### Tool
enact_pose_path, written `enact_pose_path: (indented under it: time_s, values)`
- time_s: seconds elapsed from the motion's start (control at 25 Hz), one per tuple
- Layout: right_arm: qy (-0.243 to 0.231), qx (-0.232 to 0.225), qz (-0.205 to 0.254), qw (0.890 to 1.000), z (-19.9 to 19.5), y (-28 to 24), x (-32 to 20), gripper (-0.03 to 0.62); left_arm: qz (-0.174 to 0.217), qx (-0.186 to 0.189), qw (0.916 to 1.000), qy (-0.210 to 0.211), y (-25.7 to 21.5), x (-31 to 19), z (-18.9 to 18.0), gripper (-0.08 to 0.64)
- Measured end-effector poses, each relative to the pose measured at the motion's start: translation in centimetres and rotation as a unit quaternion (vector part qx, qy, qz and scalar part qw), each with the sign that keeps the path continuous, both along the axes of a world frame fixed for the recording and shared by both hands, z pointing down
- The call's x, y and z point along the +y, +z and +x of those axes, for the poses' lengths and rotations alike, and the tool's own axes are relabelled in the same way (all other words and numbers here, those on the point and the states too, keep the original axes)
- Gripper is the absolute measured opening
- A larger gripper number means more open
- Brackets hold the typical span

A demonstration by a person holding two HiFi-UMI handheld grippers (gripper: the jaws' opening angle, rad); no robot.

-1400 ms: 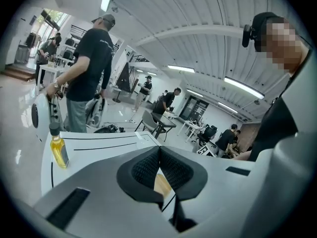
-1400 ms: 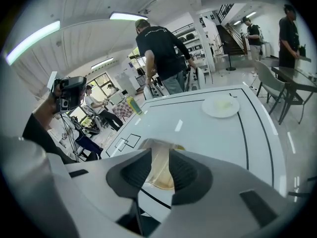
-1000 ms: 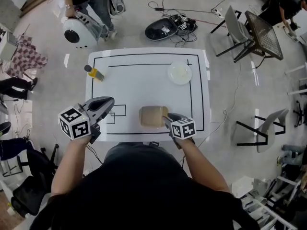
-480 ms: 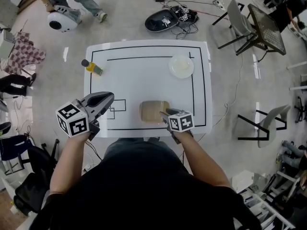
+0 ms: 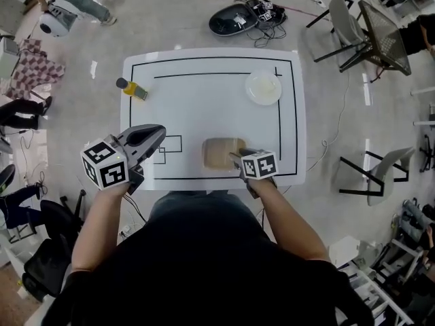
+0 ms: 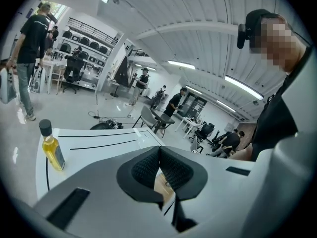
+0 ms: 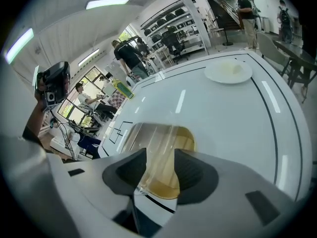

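Note:
A white table [image 5: 204,114] marked with black lines carries a tan, clear-walled box [image 5: 221,152] near its front edge. My right gripper [image 5: 236,157] is at the box's near right corner. In the right gripper view the box's clear wall [image 7: 163,138] stands between the jaws of the right gripper [image 7: 159,158], which is shut on it. My left gripper [image 5: 158,131] hangs off the table's front left corner, away from the box. In its own view the left gripper [image 6: 159,150] has its pads pressed together with nothing between them.
A bottle of yellow oil [image 5: 131,87] lies toward the far left corner, and a white plate [image 5: 263,87] sits at the far right. On the floor are a black case with cables [image 5: 234,20] behind the table and chairs [image 5: 363,26] to the right. People stand at the far left.
The person with the white device behind the table has walked off to the far left. Both grippers and the tan box stay about where they were.

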State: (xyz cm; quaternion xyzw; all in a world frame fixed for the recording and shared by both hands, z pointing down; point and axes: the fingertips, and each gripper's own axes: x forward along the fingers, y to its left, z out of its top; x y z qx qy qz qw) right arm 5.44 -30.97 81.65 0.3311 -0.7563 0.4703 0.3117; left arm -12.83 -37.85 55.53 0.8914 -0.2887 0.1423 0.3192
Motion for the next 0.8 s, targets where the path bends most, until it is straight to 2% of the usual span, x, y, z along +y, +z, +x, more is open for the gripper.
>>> enact_pose_path:
  time_s: [0.8]
  values:
    - [0.013, -0.021, -0.040, 0.999, -1.5, 1.1, -0.7, 0.155, -0.021, 0.007, 0.9997, -0.011, 1.2, -0.4, -1.2, 0.021]
